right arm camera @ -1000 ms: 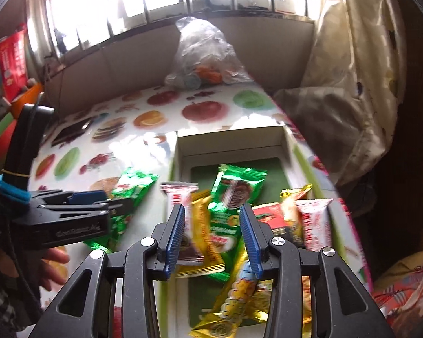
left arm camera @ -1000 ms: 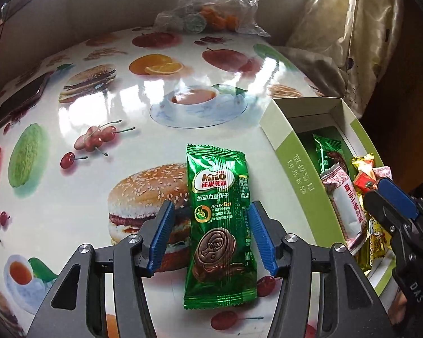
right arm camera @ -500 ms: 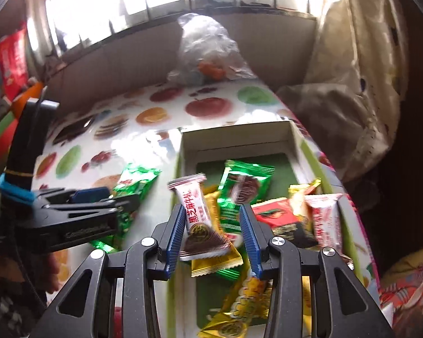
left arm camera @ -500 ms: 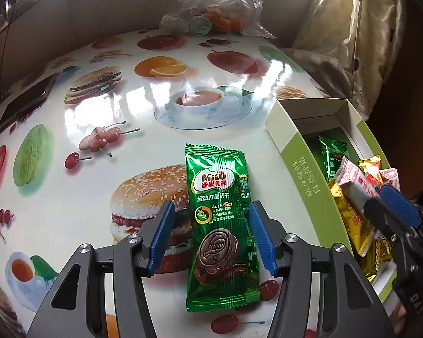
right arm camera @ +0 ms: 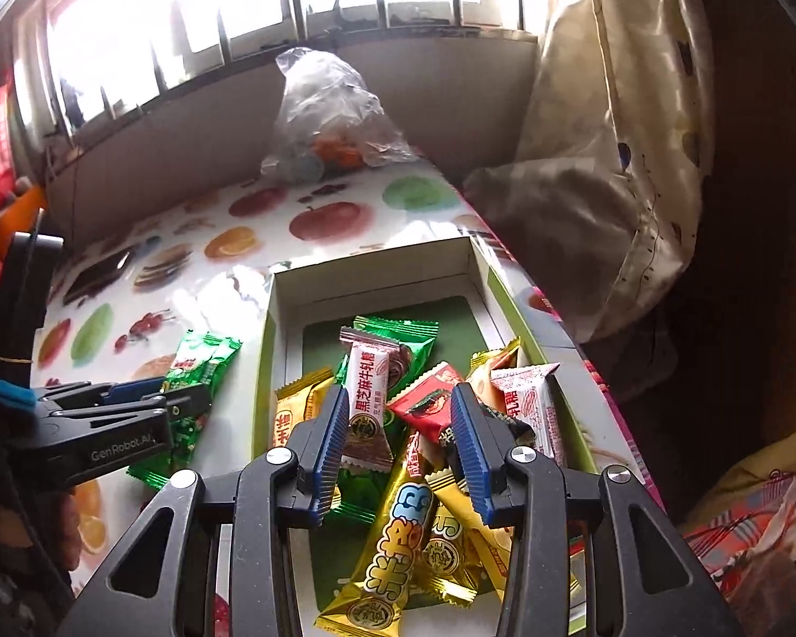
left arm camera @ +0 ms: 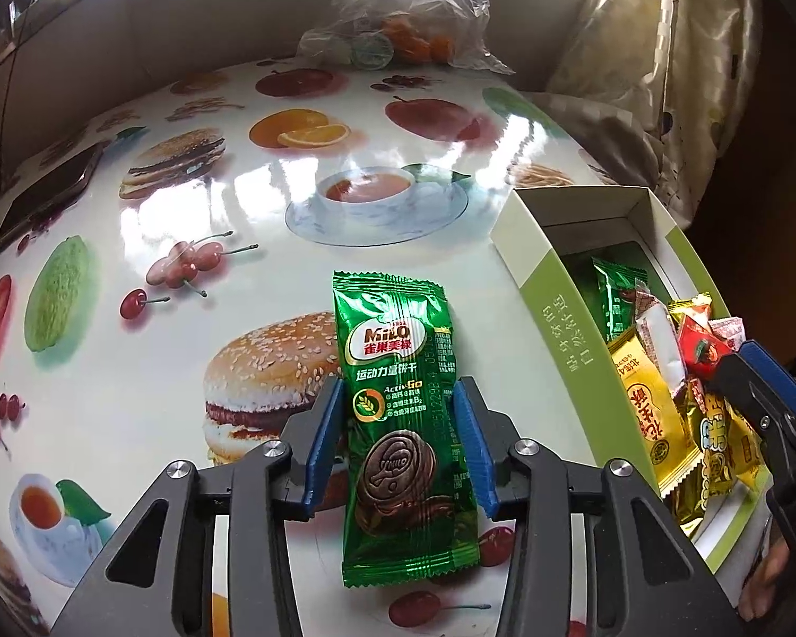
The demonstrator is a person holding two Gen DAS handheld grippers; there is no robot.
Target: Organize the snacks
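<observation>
Most of the sorting appeared to be done: a heap of wrapped snacks (right arm camera: pixel 430 456) was already piled in the open green-and-white box (right arm camera: pixel 268 350), gold, red, white and green packets lying crosswise over one another. One green Milo biscuit packet (left arm camera: pixel 403 424) was left out on the bench (left arm camera: pixel 132 361), just beside the box's near wall. The left tool (left arm camera: pixel 400 446) was set astride that packet, its jaws just narrowed until the blue pads met the wrapper's edges, so it was judged gripped, though not yet lifted clear. The right tool (right arm camera: pixel 398 448) was held part-open over the pile, a white sesame-candy bar (right arm camera: pixel 366 398) resting against its left pad; whether that bar was truly pinched could not be told. Further back, a clear plastic bag (right arm camera: pixel 329 122) of fruit was seen at the bench's far edge, a dark phone (left arm camera: pixel 42 199) off to the left and a curtain (right arm camera: pixel 626 132) to the right, none of them in the way. Only the box wall had to be crossed.
</observation>
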